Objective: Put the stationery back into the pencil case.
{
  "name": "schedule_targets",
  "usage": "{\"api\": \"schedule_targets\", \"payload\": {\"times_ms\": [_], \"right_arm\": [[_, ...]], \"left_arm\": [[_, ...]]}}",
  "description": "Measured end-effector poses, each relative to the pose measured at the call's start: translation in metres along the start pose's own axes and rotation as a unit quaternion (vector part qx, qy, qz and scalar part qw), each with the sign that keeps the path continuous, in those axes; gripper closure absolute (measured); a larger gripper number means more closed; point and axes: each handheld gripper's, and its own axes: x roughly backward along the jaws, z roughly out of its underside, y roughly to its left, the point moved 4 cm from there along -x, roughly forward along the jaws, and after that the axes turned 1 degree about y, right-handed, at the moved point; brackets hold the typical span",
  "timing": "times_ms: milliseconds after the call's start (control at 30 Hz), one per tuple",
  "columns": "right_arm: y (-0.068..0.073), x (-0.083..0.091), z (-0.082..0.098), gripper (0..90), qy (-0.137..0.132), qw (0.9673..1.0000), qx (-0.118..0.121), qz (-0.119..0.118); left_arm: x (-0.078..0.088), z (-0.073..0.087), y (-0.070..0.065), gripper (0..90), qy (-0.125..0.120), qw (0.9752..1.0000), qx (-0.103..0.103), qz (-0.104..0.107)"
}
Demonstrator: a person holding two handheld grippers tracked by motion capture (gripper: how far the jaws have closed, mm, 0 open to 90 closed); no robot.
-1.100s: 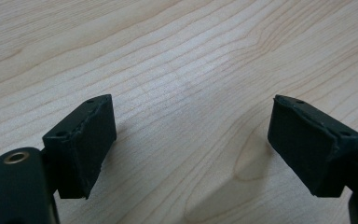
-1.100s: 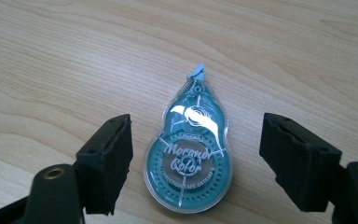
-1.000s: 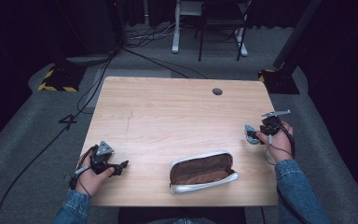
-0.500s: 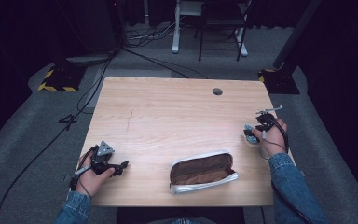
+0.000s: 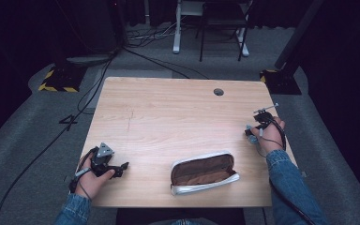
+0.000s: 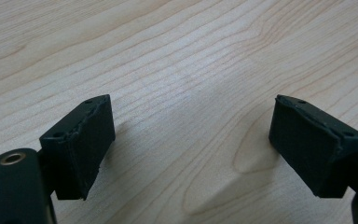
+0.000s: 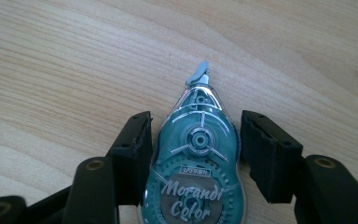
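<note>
Two black two-jaw grippers rest low over a pale wood-grain table (image 5: pixel 168 112), one in each of the person's hands. Taking the open brown pencil case with a silver-grey rim (image 5: pixel 204 171) near the table's front edge as the landmark, the left gripper (image 5: pixel 120 167) lies well to the case's left, near the front left corner, and the right gripper (image 5: pixel 250 135) lies up and to the case's right, close to the table's right edge.

Between the right gripper's (image 7: pixel 195 154) pads lies a teal, see-through, teardrop-shaped correction tape dispenser (image 7: pixel 196 168) with white lettering on its body. It lies flat on the wood with its grey tip pointing away from the hand. The jaws have just been closing around it. The left pad sits against the dispenser's side, while a thin gap seems to remain at the right pad, so a firm pinch cannot be confirmed. From the high view, the dispenser (image 5: pixel 249 136) shows as a small pale blue spot just in front of the right hand (image 5: pixel 269 138), well apart from the pencil case.

The left gripper's (image 6: pixel 189 144) jaws are spread wide with bare wood between them.
</note>
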Motion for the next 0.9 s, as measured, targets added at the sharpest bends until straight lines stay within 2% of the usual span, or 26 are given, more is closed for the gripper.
{"api": "schedule_targets", "payload": {"times_ms": [100, 233, 267, 500, 900], "right_arm": [[0.0009, 0.0007, -0.0027, 44.7, 0.028, 0.9996, -0.006, 0.004], [0.0011, 0.0006, -0.0045, 45.7, 0.038, 0.9992, -0.009, 0.004], [0.0015, 0.0011, -0.0053, 48.5, 0.045, 0.9989, -0.011, 0.005], [0.0017, 0.0013, -0.0076, 50.0, 0.060, 0.9981, -0.012, 0.005], [0.0024, 0.0017, -0.0070, 50.5, 0.060, 0.9980, -0.017, 0.006]], "left_arm": [[0.0000, 0.0000, 0.0002, 14.5, 0.000, 1.0000, -0.001, 0.000], [0.0000, 0.0000, 0.0002, 14.4, 0.000, 1.0000, -0.001, 0.000], [0.0000, 0.0000, 0.0002, 14.4, 0.000, 1.0000, -0.001, 0.000], [-0.0002, 0.0000, -0.0003, 14.1, 0.000, 1.0000, 0.001, 0.002], [-0.0004, -0.0002, -0.0003, 13.6, 0.002, 1.0000, 0.001, 0.004]]}}
